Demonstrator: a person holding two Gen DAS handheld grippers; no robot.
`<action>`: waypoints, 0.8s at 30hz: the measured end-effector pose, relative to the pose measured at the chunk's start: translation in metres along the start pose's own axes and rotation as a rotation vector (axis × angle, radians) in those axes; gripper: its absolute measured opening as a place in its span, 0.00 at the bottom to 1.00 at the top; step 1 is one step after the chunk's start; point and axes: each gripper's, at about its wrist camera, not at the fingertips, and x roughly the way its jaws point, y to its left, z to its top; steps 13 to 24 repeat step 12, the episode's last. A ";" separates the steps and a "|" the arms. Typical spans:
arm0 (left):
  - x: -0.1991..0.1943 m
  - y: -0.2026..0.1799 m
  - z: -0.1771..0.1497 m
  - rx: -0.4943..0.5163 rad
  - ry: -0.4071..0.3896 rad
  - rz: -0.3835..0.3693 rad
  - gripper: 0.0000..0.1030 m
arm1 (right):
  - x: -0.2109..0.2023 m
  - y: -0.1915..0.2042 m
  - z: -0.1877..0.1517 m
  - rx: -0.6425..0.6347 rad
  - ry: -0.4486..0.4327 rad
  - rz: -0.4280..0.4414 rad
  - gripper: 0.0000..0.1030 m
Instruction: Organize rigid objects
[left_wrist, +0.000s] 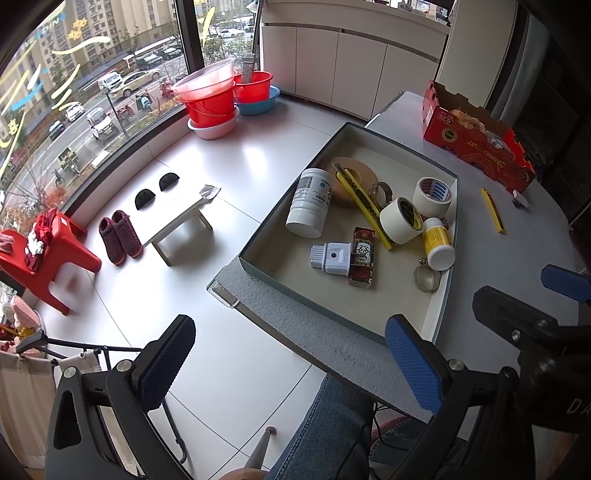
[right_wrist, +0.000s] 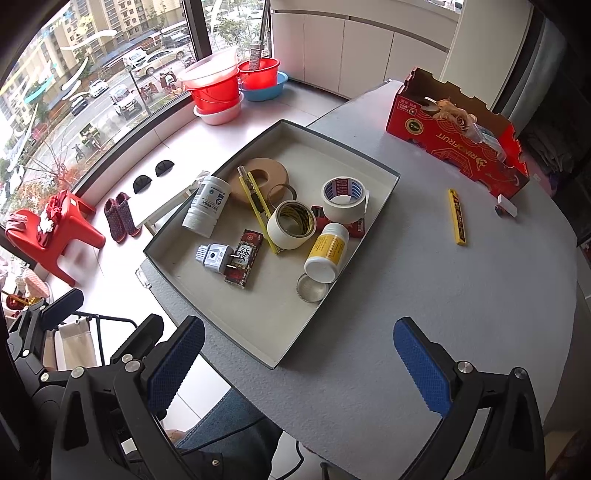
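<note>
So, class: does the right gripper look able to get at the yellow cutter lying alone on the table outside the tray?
Probably yes. The right gripper is open and empty, and the yellow cutter lies flat on bare table, apart from the tray and the red box, with nothing between.

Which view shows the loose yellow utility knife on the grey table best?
The right wrist view: the yellow utility knife lies whole and unobstructed on the grey table, its printing facing the camera. The left wrist view shows it thinner, nearer the frame's edge.
</note>
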 end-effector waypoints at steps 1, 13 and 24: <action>0.000 0.000 0.000 0.001 0.000 -0.001 1.00 | 0.000 0.000 0.000 0.000 0.000 0.001 1.00; 0.000 0.006 0.000 -0.007 -0.011 0.006 1.00 | 0.001 0.002 0.000 -0.001 0.000 -0.002 1.00; 0.000 0.006 0.000 -0.007 -0.011 0.006 1.00 | 0.001 0.002 0.000 -0.001 0.000 -0.002 1.00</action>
